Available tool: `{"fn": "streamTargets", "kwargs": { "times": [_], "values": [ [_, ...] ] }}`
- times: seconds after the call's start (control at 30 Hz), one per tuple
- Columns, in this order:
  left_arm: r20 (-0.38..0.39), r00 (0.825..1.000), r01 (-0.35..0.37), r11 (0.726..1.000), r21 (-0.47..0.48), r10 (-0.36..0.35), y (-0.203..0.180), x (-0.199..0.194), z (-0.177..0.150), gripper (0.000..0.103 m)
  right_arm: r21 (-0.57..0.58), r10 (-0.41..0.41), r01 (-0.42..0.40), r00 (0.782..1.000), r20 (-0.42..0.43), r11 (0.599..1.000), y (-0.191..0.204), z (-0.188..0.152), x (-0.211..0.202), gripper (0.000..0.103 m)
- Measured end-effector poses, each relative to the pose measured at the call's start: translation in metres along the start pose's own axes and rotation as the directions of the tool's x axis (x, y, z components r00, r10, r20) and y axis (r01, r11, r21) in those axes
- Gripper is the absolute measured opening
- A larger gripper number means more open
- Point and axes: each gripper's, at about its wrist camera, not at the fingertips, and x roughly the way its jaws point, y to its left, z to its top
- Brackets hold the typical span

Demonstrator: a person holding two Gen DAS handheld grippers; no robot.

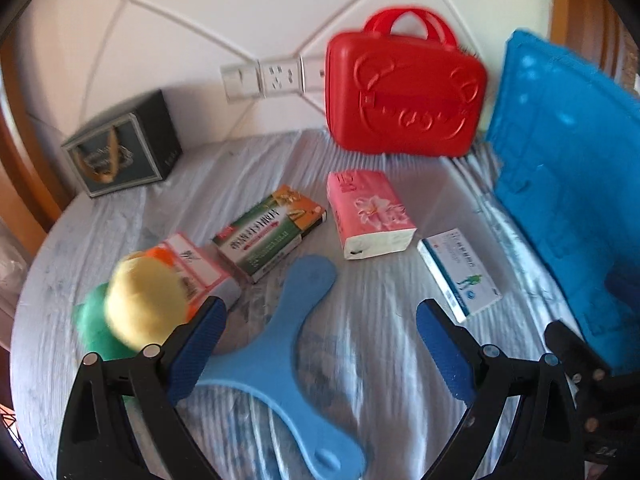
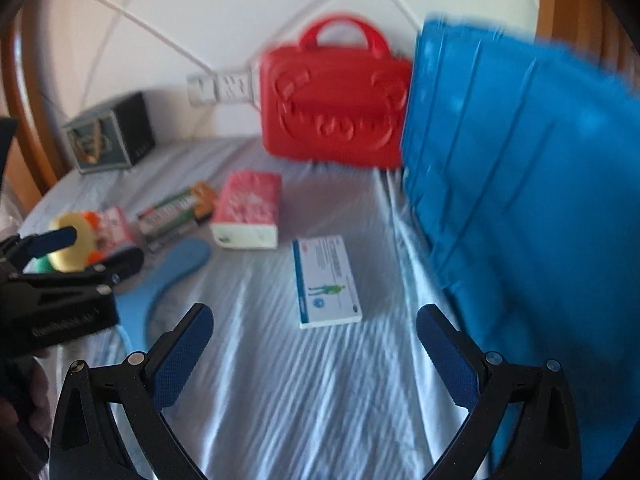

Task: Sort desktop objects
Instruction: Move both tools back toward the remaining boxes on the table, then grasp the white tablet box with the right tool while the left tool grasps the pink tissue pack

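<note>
The bed sheet (image 2: 280, 360) is wrinkly. Both your left gripper (image 1: 320, 320) and right gripper (image 2: 316, 332) are wide and empty. The white box (image 2: 326, 280) looks light and stiff; pinch its long sides.

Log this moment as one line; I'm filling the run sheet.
left gripper: open, over blue boomerang | right gripper: open, near white-blue box | nothing held

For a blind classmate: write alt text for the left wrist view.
The open left gripper hovers over a blue boomerang-shaped piece on a cloth-covered table, with small boxes, a pink tissue pack and a red case beyond.
</note>
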Motion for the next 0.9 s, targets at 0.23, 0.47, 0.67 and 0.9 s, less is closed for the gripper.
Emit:
{"fn": "streamTargets", "kwargs": {
  "times": [0.23, 0.47, 0.67, 0.9],
  "values": [
    [-0.093, 0.994, 0.052, 0.999, -0.002, -0.052, -0.016, 0.091, 0.029, 0.097, 0.071, -0.001, 0.012, 0.988, -0.153, 0.997, -0.023, 0.000, 0.103, 0.103],
    [-0.119, 0.992, 0.048, 0.998, 0.029, -0.044, -0.057, 0.153, 0.071, 0.097, 0.085, 0.034, -0.019, 0.984, -0.173, 0.996, -0.032, 0.004, 0.149, 0.103],
    [-0.175, 0.979, 0.116, 0.992, 0.044, -0.106, -0.068, 0.186, 0.071, 0.099, 0.094, 0.053, -0.034, 0.978, -0.203, 0.995, -0.031, 0.006, 0.176, 0.103],
    [-0.194, 0.981, 0.026, 1.000, 0.013, -0.023, -0.032, 0.195, 0.044, 0.070, 0.096, 0.053, -0.034, 0.977, -0.205, 0.995, -0.030, 0.006, 0.182, 0.100]
  ]
}}
